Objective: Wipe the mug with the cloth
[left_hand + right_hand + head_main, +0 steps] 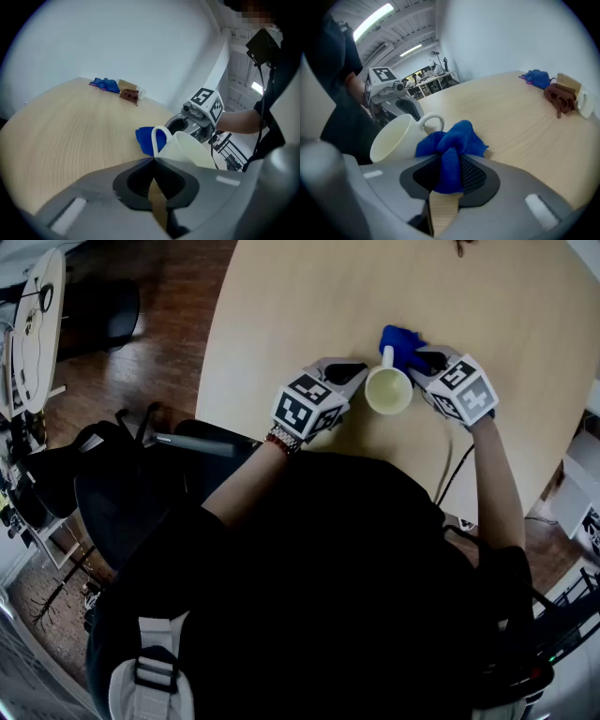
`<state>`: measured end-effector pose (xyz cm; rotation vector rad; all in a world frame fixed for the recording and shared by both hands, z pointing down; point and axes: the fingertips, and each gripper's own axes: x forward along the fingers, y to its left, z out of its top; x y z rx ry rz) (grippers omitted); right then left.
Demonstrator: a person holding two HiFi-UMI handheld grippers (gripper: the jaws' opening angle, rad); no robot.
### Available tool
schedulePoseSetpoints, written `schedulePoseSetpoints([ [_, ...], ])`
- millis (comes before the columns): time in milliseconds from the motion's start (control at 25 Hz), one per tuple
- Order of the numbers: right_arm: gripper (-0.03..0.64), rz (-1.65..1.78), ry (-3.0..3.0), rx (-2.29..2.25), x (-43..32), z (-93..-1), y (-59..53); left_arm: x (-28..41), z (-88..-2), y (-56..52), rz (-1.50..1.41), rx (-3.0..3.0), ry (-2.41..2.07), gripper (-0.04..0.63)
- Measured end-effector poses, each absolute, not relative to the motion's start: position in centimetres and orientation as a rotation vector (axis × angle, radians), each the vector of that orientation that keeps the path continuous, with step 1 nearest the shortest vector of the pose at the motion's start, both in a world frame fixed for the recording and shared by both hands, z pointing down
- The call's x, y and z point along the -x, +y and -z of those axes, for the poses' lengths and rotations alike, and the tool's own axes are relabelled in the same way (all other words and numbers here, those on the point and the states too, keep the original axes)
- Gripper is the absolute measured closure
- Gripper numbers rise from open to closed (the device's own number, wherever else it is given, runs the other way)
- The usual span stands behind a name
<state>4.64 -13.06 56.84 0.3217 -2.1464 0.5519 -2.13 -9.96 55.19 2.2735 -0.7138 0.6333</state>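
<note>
A cream mug (pixel 387 391) stands upright on the pale wooden table (pixel 309 296), its handle (pixel 386 354) pointing away from me. My left gripper (pixel 359 379) is shut with nothing between its jaws, and its tip rests at the mug's (pixel 187 147) left side near the handle. My right gripper (pixel 424 360) is shut on a blue cloth (pixel 450 145), which bunches out past the jaws. The cloth (pixel 401 340) lies against the mug's (pixel 396 138) far right side beside the handle.
At the table's far edge lie a second blue cloth (pixel 536 77), a brown bundle (pixel 558 96) and a small cardboard box (pixel 127 85). A black chair (pixel 122 484) stands on the floor to my left. The table's near edge runs just below the mug.
</note>
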Motion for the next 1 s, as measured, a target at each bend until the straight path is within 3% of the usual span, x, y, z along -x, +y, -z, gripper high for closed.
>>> schedulePoseSetpoints([
  [400,0.509,-0.661,-2.257,-0.473,-6.8,-49.4,-10.4,2.9,-54.0,-6.6,-0.577,-2.178,-0.646,0.594],
  [1000,0.509,-0.728,-2.102,-0.680,-7.3,-56.1,-8.4,2.4,-55.1,-5.0,-0.593,-2.133,-0.585,0.593],
])
